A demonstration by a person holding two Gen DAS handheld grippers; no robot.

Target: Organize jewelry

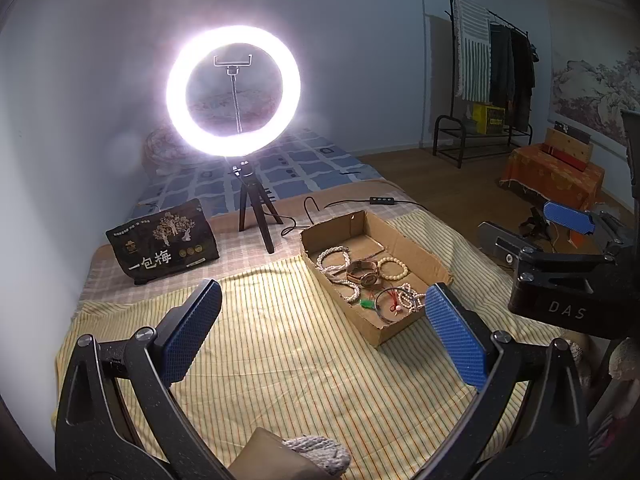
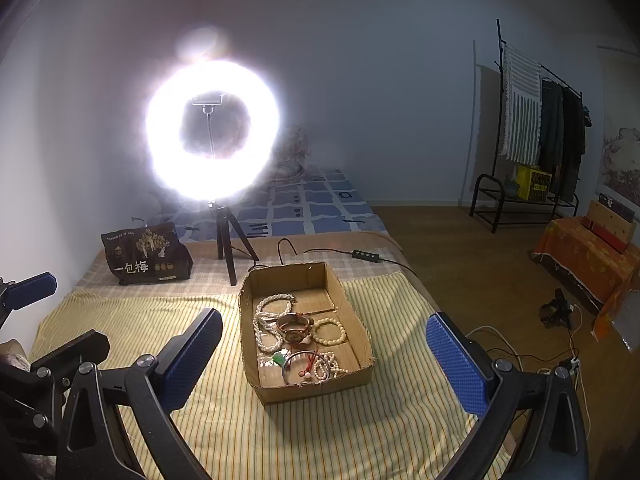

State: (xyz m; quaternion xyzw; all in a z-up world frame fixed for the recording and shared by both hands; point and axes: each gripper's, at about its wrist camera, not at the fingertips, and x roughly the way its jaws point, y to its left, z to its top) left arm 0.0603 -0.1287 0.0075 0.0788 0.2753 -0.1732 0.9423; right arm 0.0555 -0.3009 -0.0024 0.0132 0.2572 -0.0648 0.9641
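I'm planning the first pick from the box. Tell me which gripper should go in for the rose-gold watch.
Right, probably. The cardboard box and the watch sit between the open right gripper fingers in its view. In the left wrist view, the box lies off to the right of the open left gripper.

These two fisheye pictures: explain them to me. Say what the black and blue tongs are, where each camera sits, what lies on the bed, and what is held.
No robot arm is here: a person holds one pair of tongs in each hand, with a camera on each looking forward along its two blue-padded fingers. One picture comes from the left tongs, the other from the right tongs.

Both stand open and hold nothing.

On the striped yellow cloth sits a shallow cardboard box. Inside lie a white bead necklace, a rose-gold watch, a cream bead bracelet, a thin bangle and a small green piece. Behind stand a lit ring light on a tripod and a dark snack bag.
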